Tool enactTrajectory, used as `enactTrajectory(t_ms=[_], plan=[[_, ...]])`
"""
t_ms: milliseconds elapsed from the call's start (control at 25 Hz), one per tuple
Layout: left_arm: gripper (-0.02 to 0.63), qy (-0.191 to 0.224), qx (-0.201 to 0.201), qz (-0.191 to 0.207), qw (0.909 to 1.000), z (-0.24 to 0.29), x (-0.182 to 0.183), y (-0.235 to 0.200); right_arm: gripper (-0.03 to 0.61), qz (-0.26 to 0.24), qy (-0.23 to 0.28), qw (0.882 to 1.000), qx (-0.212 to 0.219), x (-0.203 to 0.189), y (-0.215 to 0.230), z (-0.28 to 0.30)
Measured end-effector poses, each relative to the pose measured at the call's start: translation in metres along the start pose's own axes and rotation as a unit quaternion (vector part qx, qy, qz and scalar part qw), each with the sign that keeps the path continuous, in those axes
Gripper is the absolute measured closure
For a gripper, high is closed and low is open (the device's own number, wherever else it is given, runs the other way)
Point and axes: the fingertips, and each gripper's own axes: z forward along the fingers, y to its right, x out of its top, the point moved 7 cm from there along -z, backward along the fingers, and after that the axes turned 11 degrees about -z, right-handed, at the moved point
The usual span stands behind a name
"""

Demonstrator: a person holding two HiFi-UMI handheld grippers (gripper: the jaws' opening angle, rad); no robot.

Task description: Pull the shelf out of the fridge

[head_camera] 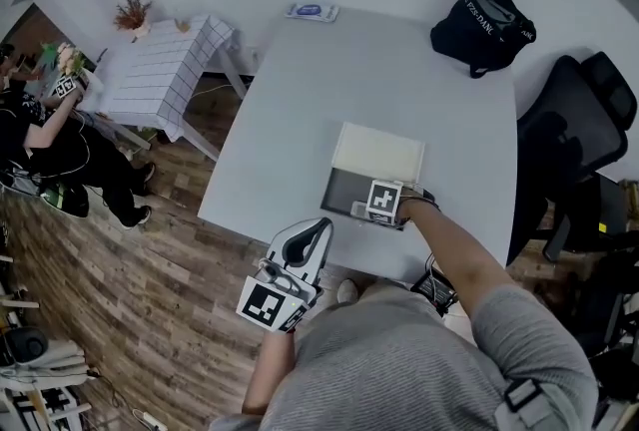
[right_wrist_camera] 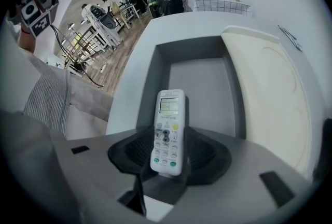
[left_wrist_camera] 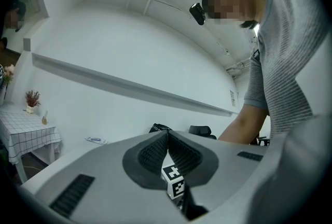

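Right gripper view: right gripper (right_wrist_camera: 168, 146), fingers wide, remote control (right_wrist_camera: 167, 124) seemingly loose between them, open grey box (right_wrist_camera: 151, 70) on bench (right_wrist_camera: 127, 93) just beyond. Left gripper (left_wrist_camera: 167, 137): fingers together, empty. Fridge and shelf: in no view; task seemingly not begun.

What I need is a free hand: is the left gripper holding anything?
No, the left gripper's jaws meet at their tips in the left gripper view, with nothing clamped between them.
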Motion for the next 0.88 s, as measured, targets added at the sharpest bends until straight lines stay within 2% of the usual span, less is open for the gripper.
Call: enactTrajectory(t_ms=[240, 360, 480, 680, 800, 880], plan=[[0.601, 0.0, 0.002, 0.0, 1.0, 0.0, -0.003, 0.002, 0.397, -0.004, -0.001, 1.0, -0.01, 0.0, 0.002, 0.005], [0.601, 0.0, 0.004, -0.001, 1.0, -0.002, -0.002, 0.001, 0.397, -0.001, 0.0, 0.999, -0.04, 0.005, 0.008, 0.005], [0.601, 0.002, 0.005, -0.002, 1.0, -0.003, -0.001, 0.001, 0.397, 0.023, 0.009, 0.998, -0.056, 0.004, 0.015, 0.005], [0.601, 0.0, 0.008, -0.004, 1.0, -0.006, -0.003, 0.004, 0.397, 0.073, 0.021, 0.997, -0.02, -0.007, 0.014, 0.007], [0.601, -0.001, 0.012, -0.004, 0.9999, -0.007, -0.004, 0.004, 0.397, 0.072, 0.018, 0.997, -0.001, -0.008, 0.014, 0.012], [0.601, 0.001, 0.015, -0.005, 0.9999, -0.009, -0.005, 0.003, 0.397, 0.055, 0.01, 0.998, -0.003, -0.004, 0.012, 0.013]])
